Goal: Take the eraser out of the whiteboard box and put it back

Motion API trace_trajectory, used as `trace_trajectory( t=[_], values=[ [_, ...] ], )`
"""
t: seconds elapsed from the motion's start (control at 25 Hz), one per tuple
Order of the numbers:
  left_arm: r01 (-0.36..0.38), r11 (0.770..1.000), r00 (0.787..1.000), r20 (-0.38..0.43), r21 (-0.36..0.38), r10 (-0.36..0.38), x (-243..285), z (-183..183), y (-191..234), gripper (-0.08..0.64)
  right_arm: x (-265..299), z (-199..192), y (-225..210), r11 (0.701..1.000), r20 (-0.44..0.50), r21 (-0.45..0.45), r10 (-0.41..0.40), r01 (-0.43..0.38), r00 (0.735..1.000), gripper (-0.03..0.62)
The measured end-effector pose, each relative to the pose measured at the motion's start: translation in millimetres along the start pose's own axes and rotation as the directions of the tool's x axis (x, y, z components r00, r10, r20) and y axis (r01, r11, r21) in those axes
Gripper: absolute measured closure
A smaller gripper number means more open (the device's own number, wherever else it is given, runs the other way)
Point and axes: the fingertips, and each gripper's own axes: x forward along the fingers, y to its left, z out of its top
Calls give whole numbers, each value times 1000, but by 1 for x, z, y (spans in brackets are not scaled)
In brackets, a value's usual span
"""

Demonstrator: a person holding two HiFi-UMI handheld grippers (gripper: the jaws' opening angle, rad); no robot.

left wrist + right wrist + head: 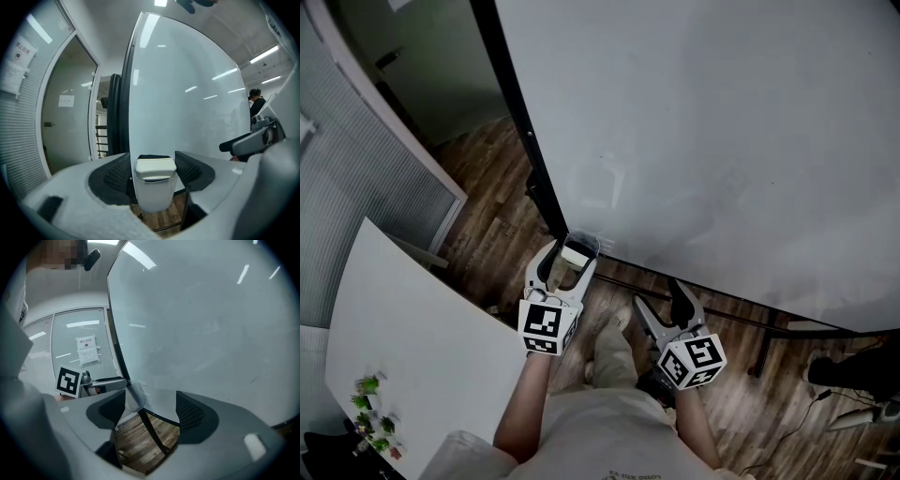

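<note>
The cream eraser (576, 252) stands in a small clear box (584, 272) fixed at the whiteboard's (722, 141) lower left corner. My left gripper (573, 255) reaches round it, one jaw on each side. In the left gripper view the eraser (155, 168) sticks out of the box (152, 194) between the pads; the right pad meets its edge and a thin dark gap shows at the left pad (118, 174). My right gripper (659, 298) hangs open and empty to the right, just below the board's bottom edge. Its own view shows only floor between the jaws (150, 409).
A black stand post (520, 122) runs along the board's left edge down to the wooden floor (487, 234). A white table (412, 337) with small green items lies at the left. Cables and dark objects (848, 375) sit at the right. A person (255, 101) stands far off.
</note>
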Motion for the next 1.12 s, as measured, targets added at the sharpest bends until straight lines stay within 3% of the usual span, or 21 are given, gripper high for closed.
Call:
trace_trajectory(
  t=[0.44,1.12],
  values=[
    [-2,1000,1000,-14,18,2,4,-2,-4,308,-4,0,-7,1000,1,10,-9,9,1000,255],
    [-4,1000,1000,-24,16,5,3,-2,-4,304,-9,3,-7,1000,11,7,-11,11,1000,265]
  ],
)
